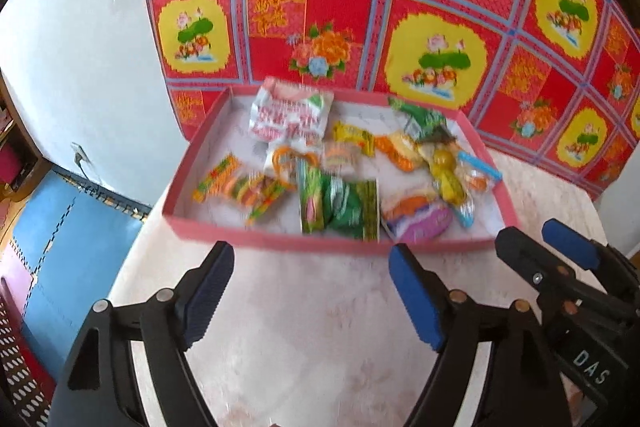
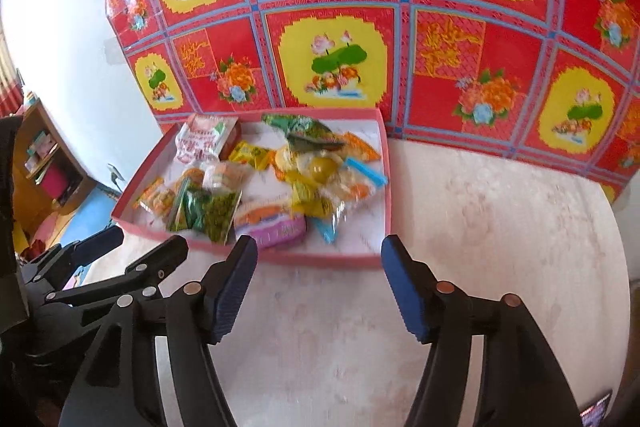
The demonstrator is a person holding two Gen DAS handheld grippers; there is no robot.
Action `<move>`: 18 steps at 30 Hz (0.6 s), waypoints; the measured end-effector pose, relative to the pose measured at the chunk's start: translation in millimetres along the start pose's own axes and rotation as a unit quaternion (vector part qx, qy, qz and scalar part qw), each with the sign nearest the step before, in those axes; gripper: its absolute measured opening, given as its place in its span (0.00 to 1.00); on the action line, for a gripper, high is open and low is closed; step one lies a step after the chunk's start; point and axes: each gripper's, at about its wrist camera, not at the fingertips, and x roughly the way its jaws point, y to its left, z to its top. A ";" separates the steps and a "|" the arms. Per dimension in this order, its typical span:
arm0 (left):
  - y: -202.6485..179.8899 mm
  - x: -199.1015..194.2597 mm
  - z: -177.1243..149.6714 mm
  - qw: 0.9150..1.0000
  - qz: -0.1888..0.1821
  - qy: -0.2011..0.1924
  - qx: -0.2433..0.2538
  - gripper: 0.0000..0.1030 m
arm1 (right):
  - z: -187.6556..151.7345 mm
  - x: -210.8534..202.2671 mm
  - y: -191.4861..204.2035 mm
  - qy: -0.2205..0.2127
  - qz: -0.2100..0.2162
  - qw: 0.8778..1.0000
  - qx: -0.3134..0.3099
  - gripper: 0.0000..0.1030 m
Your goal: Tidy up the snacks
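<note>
A shallow pink tray (image 1: 280,242) sits on a pale marble table (image 1: 312,327) and holds several snack packets: a white-and-red bag (image 1: 290,115), a green packet (image 1: 344,205), a pink-and-orange packet (image 1: 420,221) and a yellow sweet (image 1: 446,173). The tray also shows in the right wrist view (image 2: 320,261). My left gripper (image 1: 312,291) is open and empty, just in front of the tray's near wall. My right gripper (image 2: 318,287) is open and empty, in front of the tray's near right corner. The right gripper also shows at the right of the left wrist view (image 1: 536,247).
A red, yellow and blue flowered sheet (image 1: 400,7) stands upright behind the tray. The table edge drops off at the left to a blue floor mat (image 1: 60,247). A wooden shelf (image 2: 44,163) stands at the far left. Bare tabletop (image 2: 500,227) lies right of the tray.
</note>
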 end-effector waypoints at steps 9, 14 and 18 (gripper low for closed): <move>-1.4 3.5 -31.3 1.000 0.004 0.029 0.009 0.82 | -26.2 -4.0 -8.4 0.021 -0.017 1.000 0.003 0.75; -4.8 6.4 -40.2 0.999 0.013 0.043 0.016 0.82 | -38.0 0.2 -11.4 0.039 -0.031 0.999 0.004 0.75; -6.4 9.9 -45.2 0.998 0.012 0.054 0.020 0.82 | -44.8 4.6 -12.2 0.052 -0.039 0.998 0.006 0.75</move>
